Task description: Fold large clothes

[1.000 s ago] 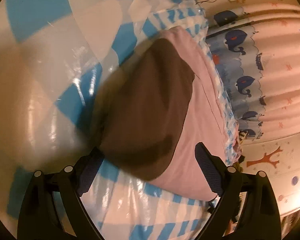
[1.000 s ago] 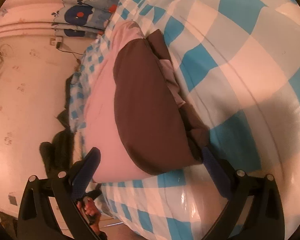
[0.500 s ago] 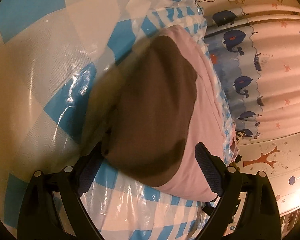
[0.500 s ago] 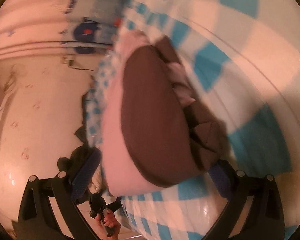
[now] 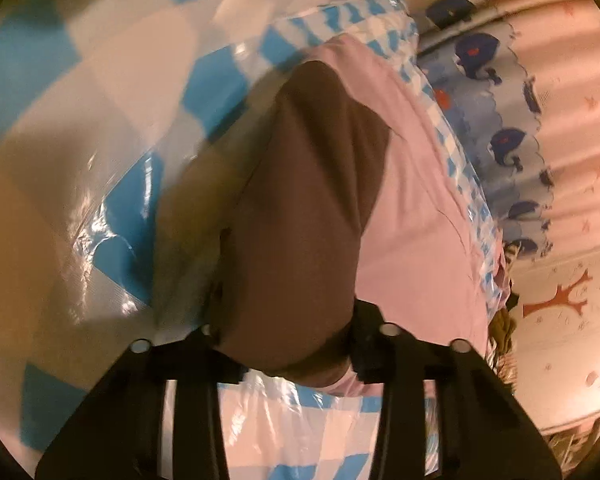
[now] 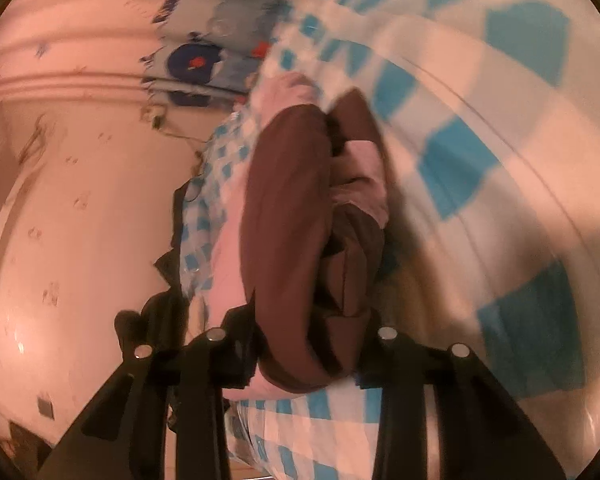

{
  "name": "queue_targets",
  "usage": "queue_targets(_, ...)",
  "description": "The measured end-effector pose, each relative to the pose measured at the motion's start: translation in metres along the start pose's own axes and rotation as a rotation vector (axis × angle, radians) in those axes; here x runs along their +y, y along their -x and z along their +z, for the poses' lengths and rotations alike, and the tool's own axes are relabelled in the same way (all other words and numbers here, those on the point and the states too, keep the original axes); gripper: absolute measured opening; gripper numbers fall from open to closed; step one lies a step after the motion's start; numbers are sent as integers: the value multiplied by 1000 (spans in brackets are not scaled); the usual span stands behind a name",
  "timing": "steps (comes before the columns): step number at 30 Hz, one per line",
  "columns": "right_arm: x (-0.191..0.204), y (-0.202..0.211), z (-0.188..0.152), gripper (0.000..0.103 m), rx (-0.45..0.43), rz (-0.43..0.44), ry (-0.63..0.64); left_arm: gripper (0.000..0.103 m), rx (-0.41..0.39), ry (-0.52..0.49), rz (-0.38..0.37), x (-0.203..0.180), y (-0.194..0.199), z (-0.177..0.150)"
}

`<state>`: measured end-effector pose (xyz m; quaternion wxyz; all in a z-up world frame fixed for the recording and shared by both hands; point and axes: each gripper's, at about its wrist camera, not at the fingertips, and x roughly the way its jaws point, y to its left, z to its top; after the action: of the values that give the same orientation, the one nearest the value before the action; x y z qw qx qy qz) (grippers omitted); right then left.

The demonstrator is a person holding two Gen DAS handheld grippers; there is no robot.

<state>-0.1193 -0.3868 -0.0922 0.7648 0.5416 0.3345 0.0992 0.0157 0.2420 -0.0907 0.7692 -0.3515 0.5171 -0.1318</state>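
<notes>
Warm, dim light is falling over everything. A blue-and-white checked cover (image 5: 112, 92) is lying glossy ahead of the fingers, catching glare. Beyond it, a curtain (image 5: 500, 148) with dark whales is hanging against a pinkish wall (image 6: 80, 200). Right of the left fingers, a red tree sticker (image 5: 560, 300) is showing.

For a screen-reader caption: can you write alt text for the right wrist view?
The right gripper is closing its black jaws around the near end of a folded brown and pink garment. The garment lies on a glossy blue-and-white checked cover, with a whale-print curtain behind.
</notes>
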Motion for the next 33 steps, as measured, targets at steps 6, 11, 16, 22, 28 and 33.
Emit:
queue_targets(6,42,50,-8,33,-34,94,85,26,11,-169,-80,-53,41,-25)
queue_targets(11,24,119,-47,33,-66,85,97,26,77,-236,-125,-58,59,-77)
queue_targets(16,-58,154,-85,41,-7,-8,-54,41,179,-152,-76,-7,46,-123)
queue_targets(22,-34,204,-82,60,-230,-177,92,50,-26,-165,69,14,125,-130)
queue_targets(28,75,135,-56,78,-210,-366,511,76,-279,-463,246,-67,153,-130)
queue_targets(33,111,23,-34,78,-132,-519,718,79,-300,-675,198,-154,79,-134)
